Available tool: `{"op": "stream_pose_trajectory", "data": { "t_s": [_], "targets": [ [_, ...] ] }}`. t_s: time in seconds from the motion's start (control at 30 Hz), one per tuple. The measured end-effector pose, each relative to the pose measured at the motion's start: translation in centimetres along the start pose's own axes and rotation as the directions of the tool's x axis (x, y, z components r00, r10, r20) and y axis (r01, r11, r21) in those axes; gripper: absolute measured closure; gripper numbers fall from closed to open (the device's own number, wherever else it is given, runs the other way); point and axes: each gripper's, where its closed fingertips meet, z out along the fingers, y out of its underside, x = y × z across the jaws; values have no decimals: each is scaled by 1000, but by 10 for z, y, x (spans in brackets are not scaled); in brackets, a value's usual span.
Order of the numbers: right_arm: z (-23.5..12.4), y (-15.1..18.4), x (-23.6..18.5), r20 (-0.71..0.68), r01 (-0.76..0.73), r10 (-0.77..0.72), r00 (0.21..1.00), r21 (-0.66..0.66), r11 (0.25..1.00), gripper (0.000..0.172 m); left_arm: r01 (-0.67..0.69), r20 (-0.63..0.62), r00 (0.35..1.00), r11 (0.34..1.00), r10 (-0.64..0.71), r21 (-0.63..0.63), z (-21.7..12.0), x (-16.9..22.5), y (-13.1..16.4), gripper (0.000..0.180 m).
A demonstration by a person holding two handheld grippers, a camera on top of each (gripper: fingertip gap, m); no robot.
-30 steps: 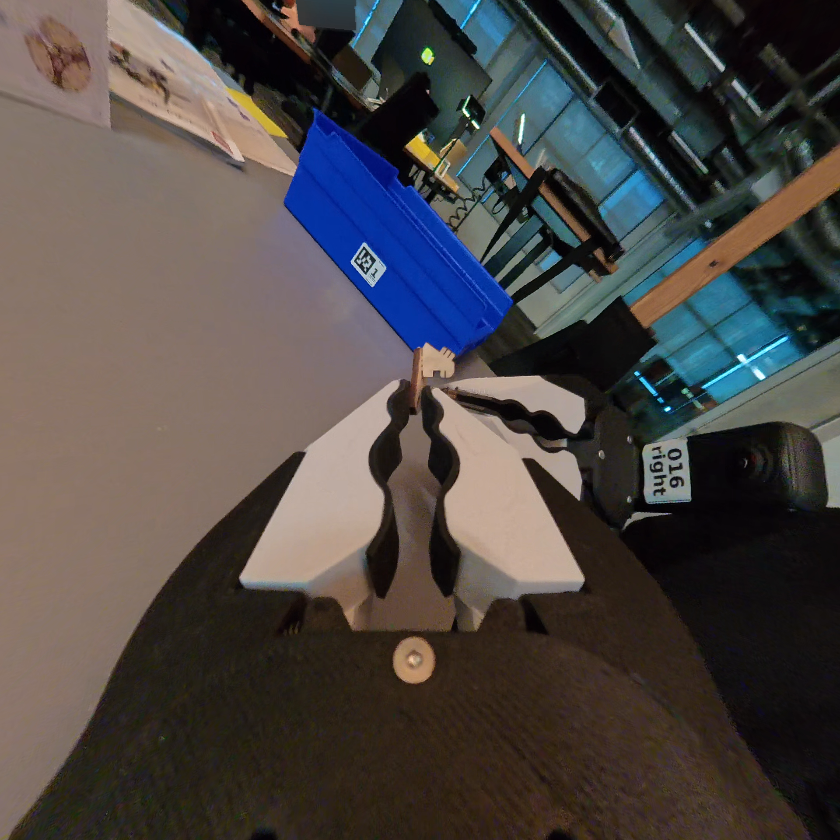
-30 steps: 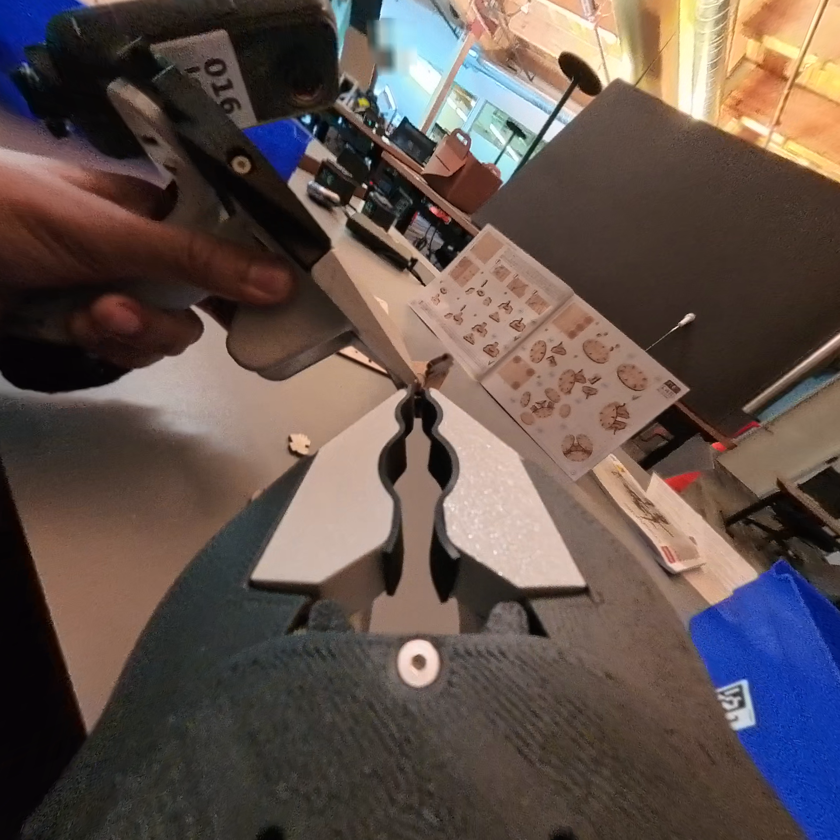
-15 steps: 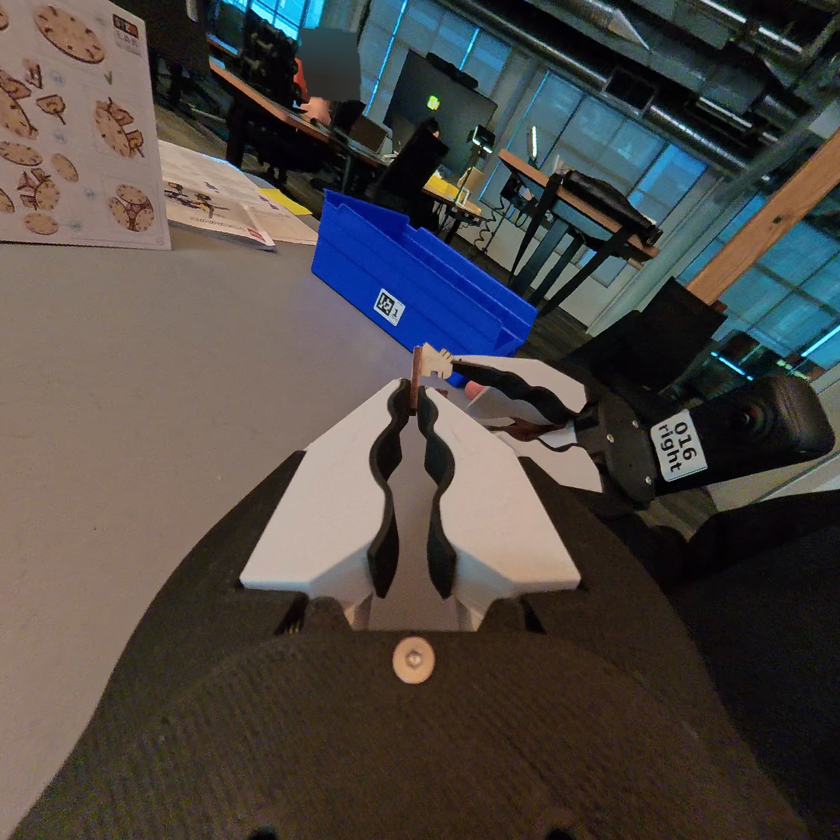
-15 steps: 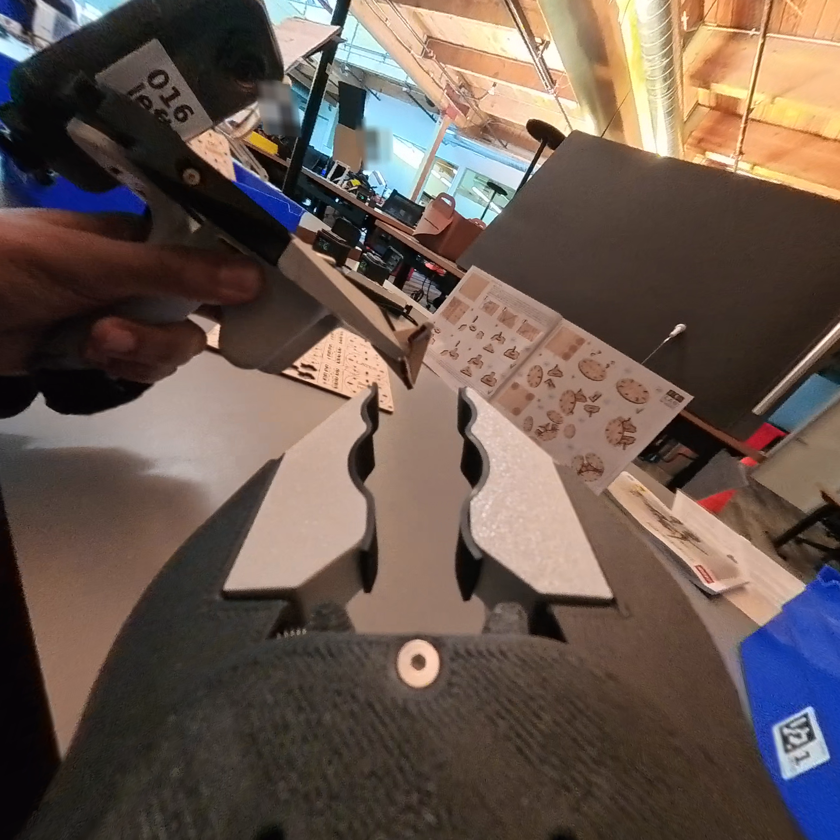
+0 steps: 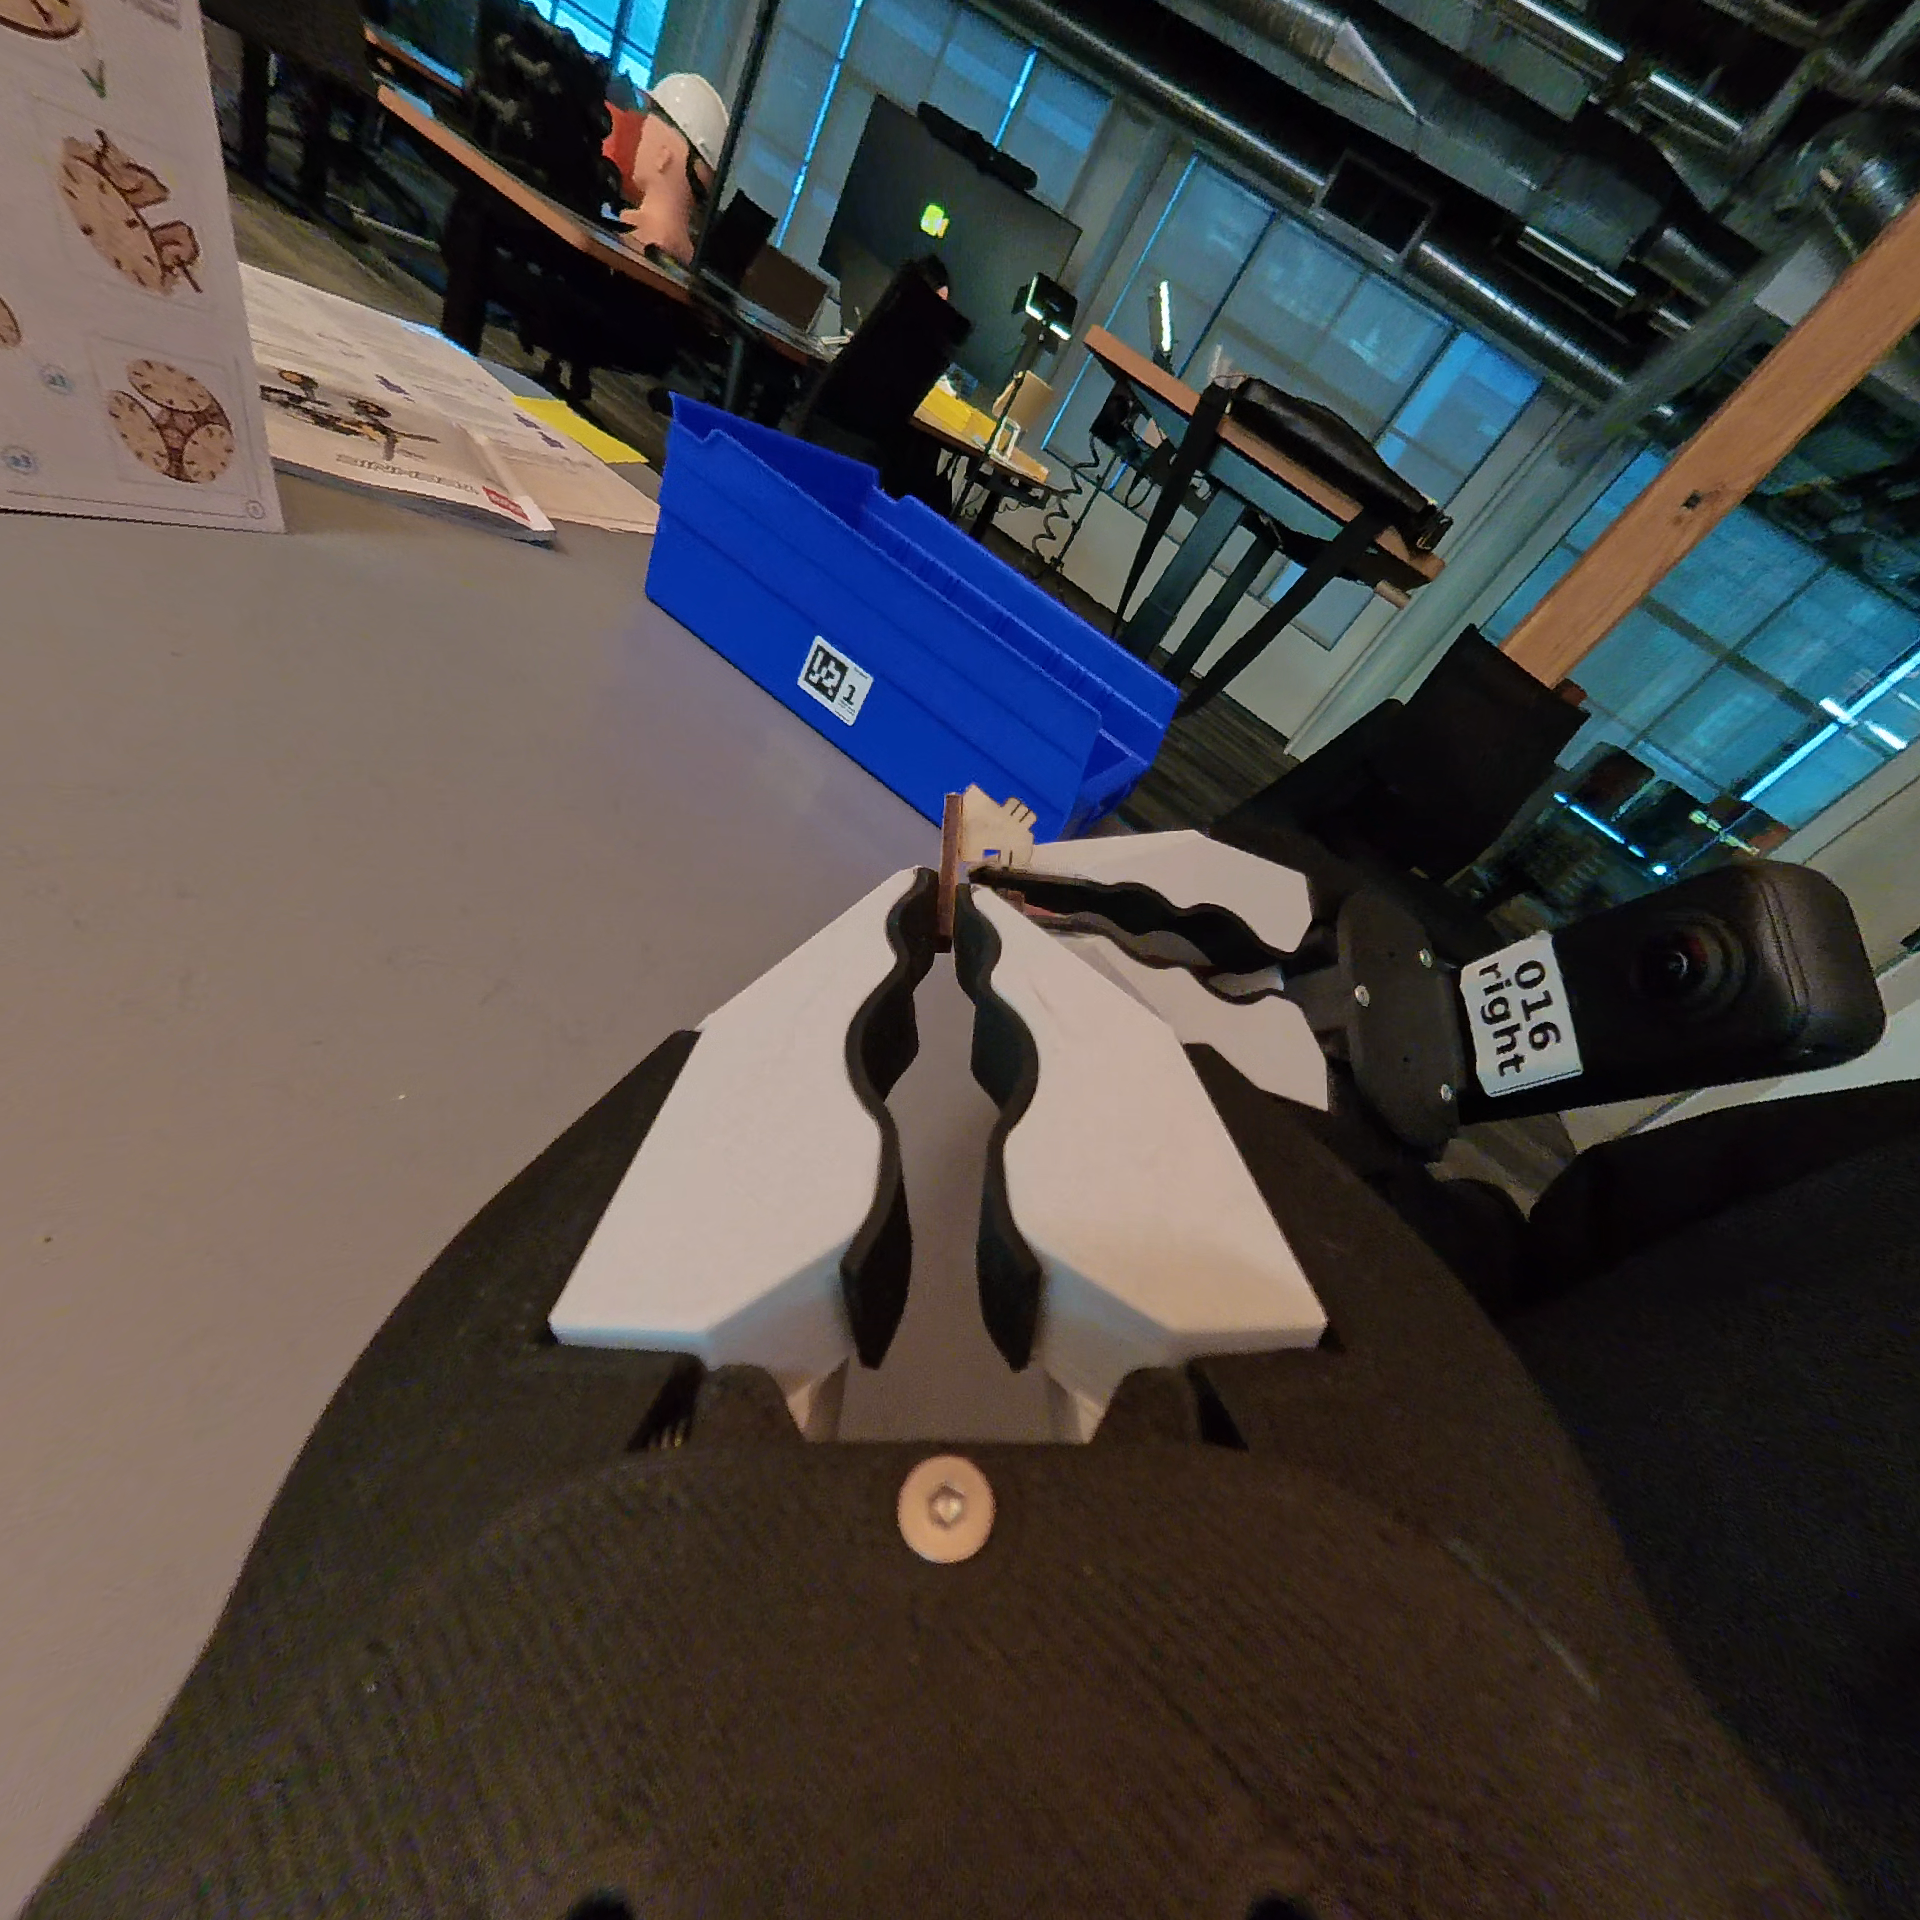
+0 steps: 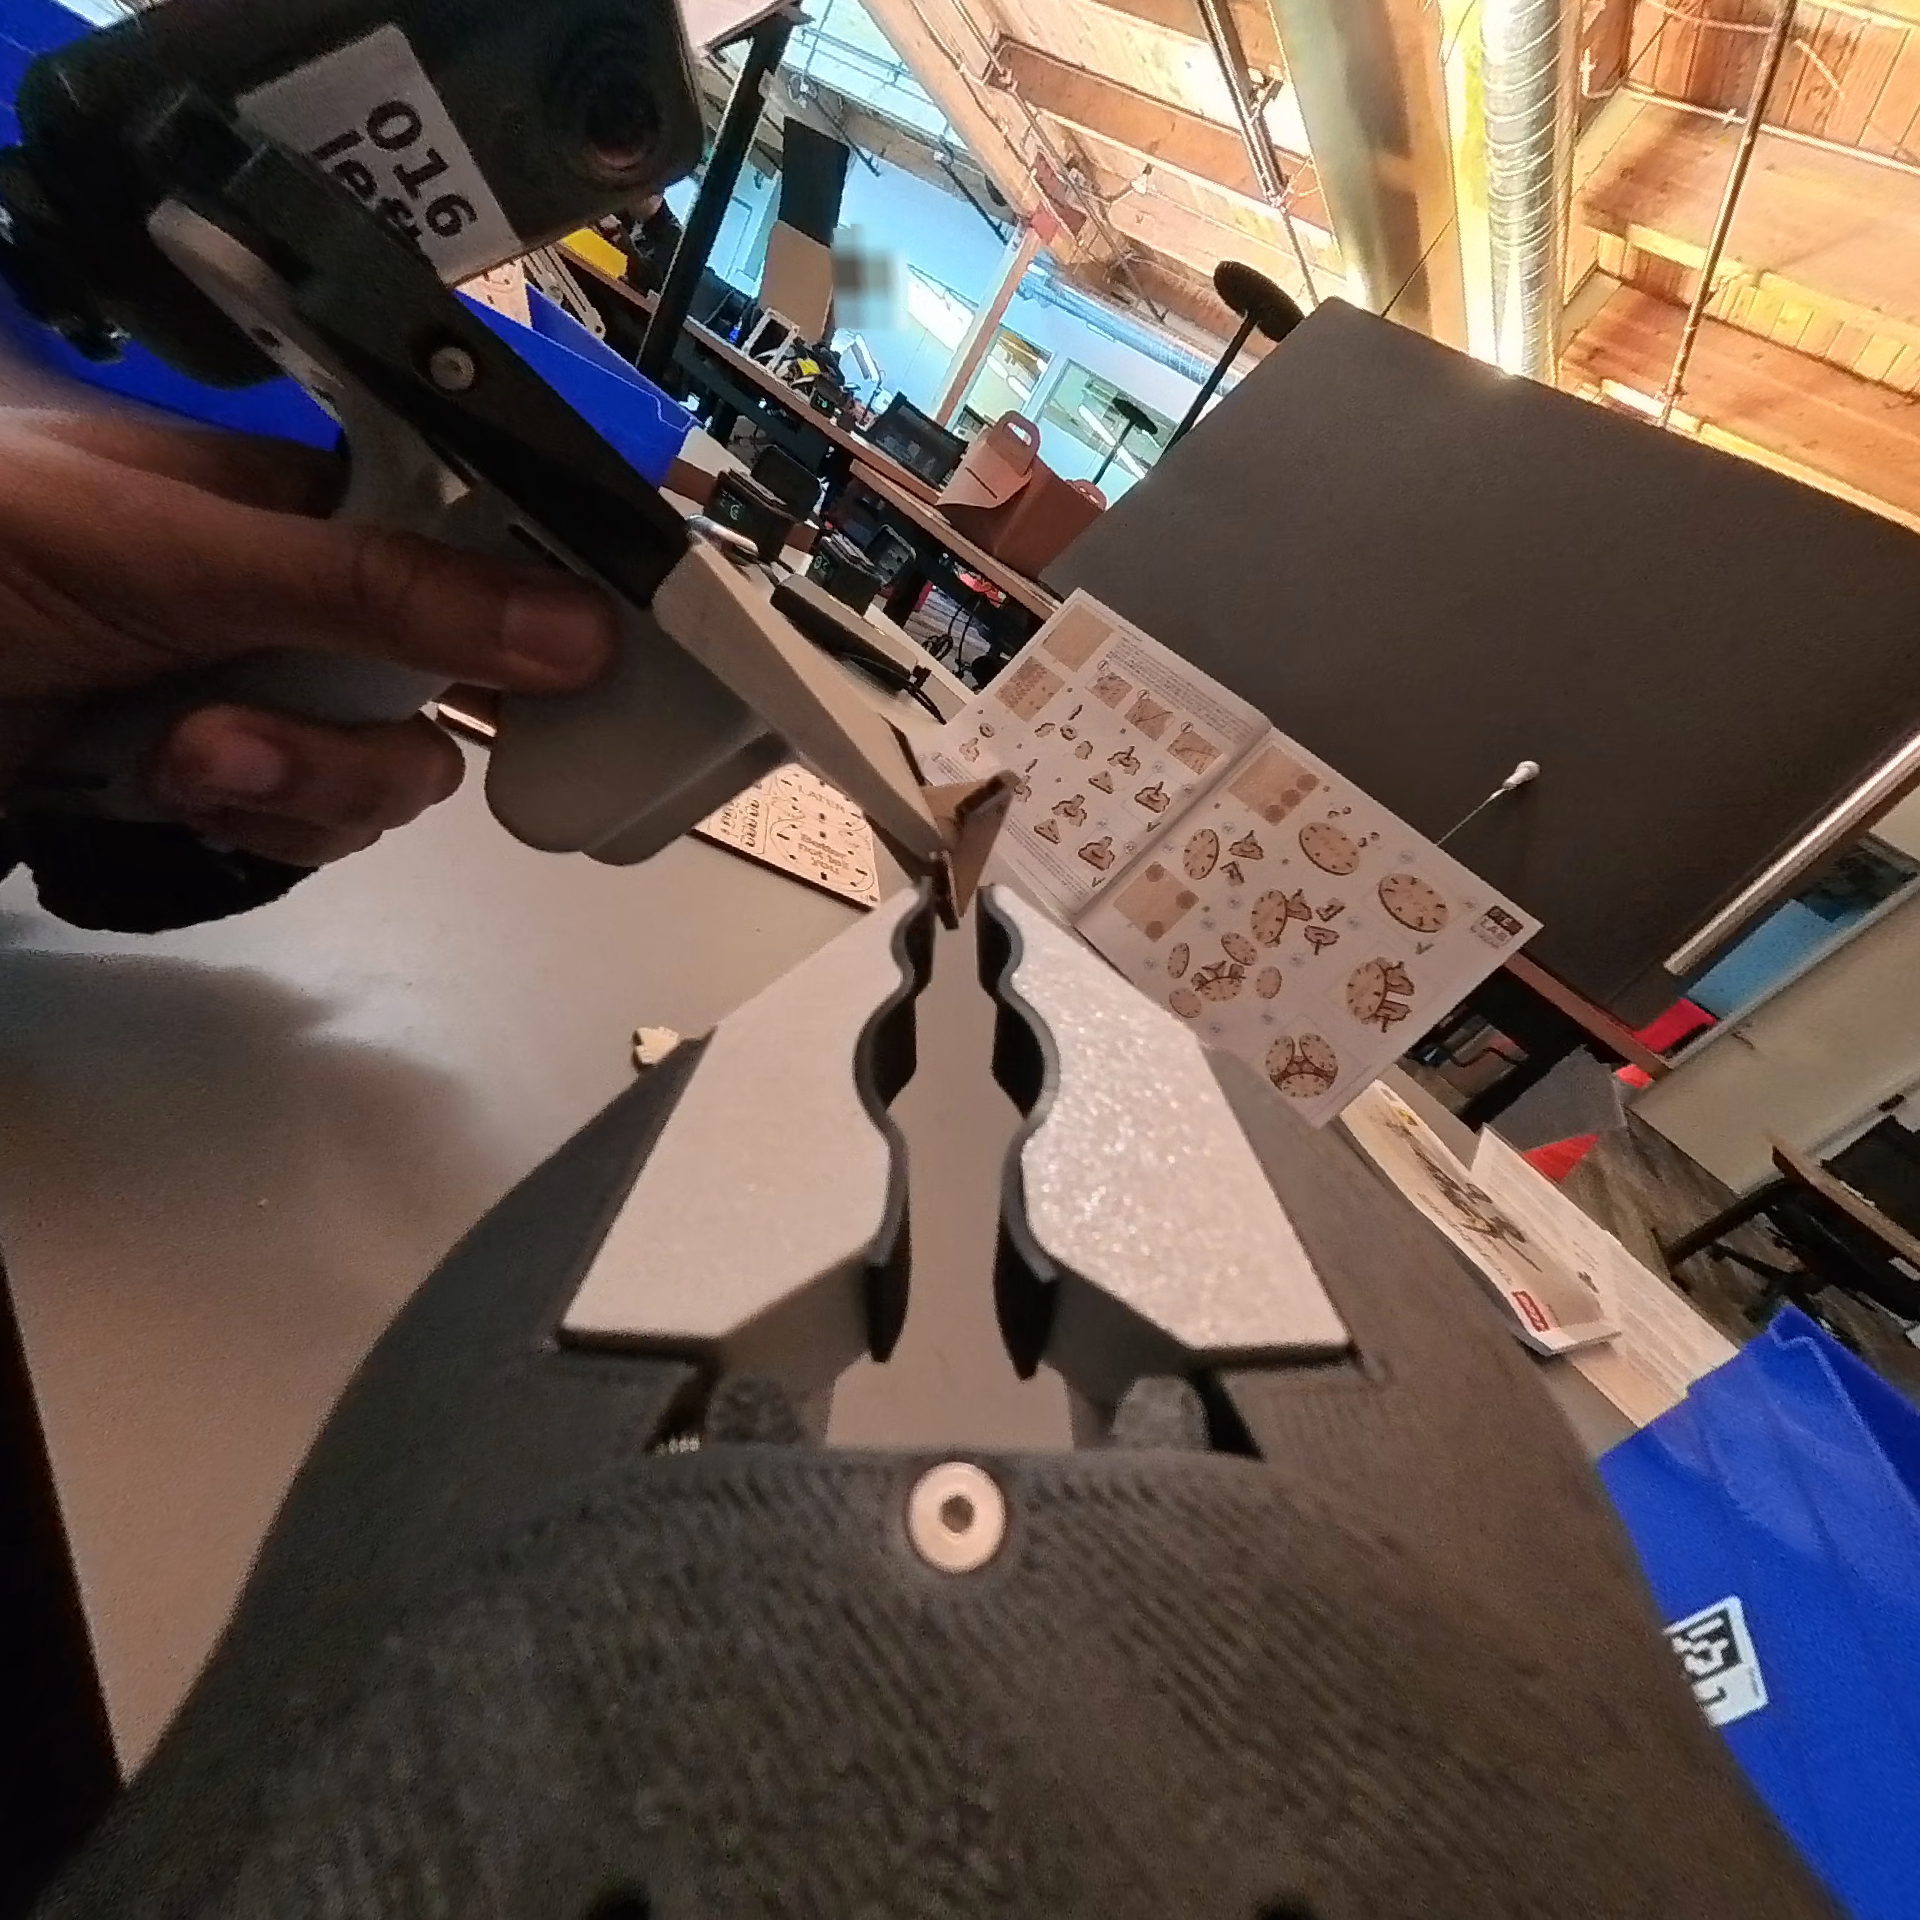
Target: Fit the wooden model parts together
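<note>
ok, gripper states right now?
Left gripper: closed on small wooden piece.
Right gripper: narrowly open around that piece, one pad not touching.

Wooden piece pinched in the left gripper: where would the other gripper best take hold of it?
Probably by the pale toothed tab, coming from the right: it juts clear above the left gripper's shut pads, and its thin, flat shape suits pads on its two broad faces.

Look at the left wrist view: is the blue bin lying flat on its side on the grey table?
No: the blue bin stands upright on the grey table, its open top facing up.
</note>
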Motion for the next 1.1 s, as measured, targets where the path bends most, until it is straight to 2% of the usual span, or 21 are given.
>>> {"op": "stream_pose_trajectory", "data": {
  "t_s": [0.2,0.37,0.47,0.57,0.67,0.77,0.83,0.9,1.0,1.1],
  "targets": [
    [2,1,-4,2,40,-40,999,-11,999,168,27,-15,1000,1000,-27,-4,-1,0,3,180],
    [3,3,-5,17,22,-22,1000,-18,1000,161,-55,53,997,998,55,-10,-3,-5,4,180],
    [1,0,-4,53,-75,74,996,16,997,157,-138,131,981,989,143,-42,-4,-12,5,180],
    [-1,-4,-1,118,-253,246,962,42,967,155,-257,200,942,962,271,-91,-4,-14,7,180],
    [-1,-6,1,206,-483,468,860,27,875,151,-381,246,881,914,405,-142,-3,-13,10,180],
    [1,-5,-3,279,-621,603,747,-33,783,150,-478,270,818,862,507,-169,-1,-9,10,180],
    [1,-5,-4,300,-642,624,721,-49,765,161,-523,279,785,833,553,-178,0,-7,10,180],
    [0,-5,-4,295,-634,616,730,-43,772,169,-554,270,767,813,582,-178,1,-4,11,180],
    [0,-3,-3,289,-631,616,732,-51,774,172,-567,246,769,807,590,-163,1,-1,13,174],
    [0,-1,-6,310,-652,642,701,-85,753,172,-562,236,778,813,582,-152,0,1,12,174]
  ]
}}
